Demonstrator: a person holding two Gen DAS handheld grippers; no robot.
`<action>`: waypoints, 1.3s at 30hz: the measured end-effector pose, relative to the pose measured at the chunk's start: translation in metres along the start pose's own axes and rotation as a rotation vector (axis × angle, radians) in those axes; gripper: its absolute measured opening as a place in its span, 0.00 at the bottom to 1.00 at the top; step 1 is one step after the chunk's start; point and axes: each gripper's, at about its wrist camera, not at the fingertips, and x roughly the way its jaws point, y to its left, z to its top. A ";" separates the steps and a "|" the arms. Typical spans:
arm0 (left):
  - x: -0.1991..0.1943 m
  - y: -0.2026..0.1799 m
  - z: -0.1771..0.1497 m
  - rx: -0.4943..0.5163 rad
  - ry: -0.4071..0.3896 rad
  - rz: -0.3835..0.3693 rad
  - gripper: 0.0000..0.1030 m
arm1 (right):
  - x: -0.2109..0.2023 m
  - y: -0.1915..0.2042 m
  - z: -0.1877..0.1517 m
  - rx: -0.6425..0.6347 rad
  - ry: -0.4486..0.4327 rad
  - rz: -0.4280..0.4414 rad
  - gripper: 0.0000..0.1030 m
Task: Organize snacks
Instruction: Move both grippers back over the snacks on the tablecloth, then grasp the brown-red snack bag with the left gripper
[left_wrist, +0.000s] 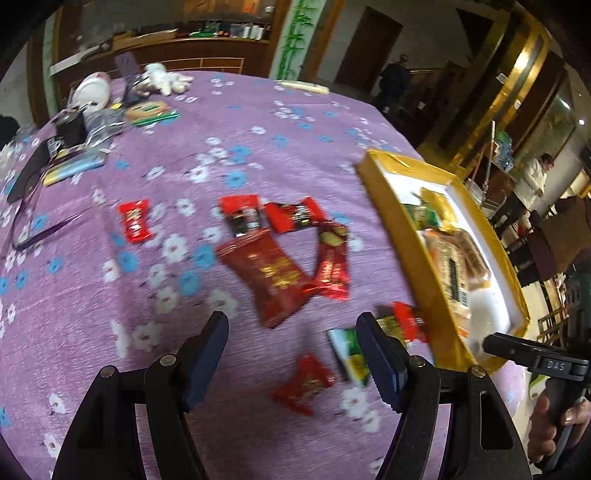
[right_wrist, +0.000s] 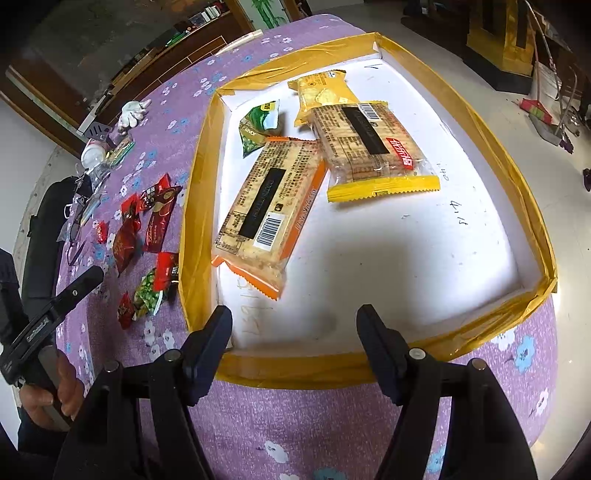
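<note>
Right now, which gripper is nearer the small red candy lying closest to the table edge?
Left. The left gripper hovers open almost over the red candy, among the loose snacks. The right gripper sits open over the near rim of the yellow tray, off to the side.

Both the left gripper (left_wrist: 291, 354) and right gripper (right_wrist: 295, 349) are black plastic. Each has dark-blue ridged pads (left_wrist: 380, 363) and silver rivets (right_wrist: 415, 353). White lettering marks one handle.
</note>
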 end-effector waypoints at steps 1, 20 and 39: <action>0.000 0.004 -0.001 -0.006 0.001 0.003 0.73 | -0.001 0.000 0.000 0.001 -0.001 -0.003 0.68; 0.053 0.019 0.042 -0.141 0.135 0.033 0.67 | -0.038 0.055 -0.023 -0.202 -0.125 0.002 0.67; 0.028 0.032 0.003 0.024 0.132 0.090 0.38 | -0.008 0.122 -0.010 -0.371 -0.026 0.103 0.67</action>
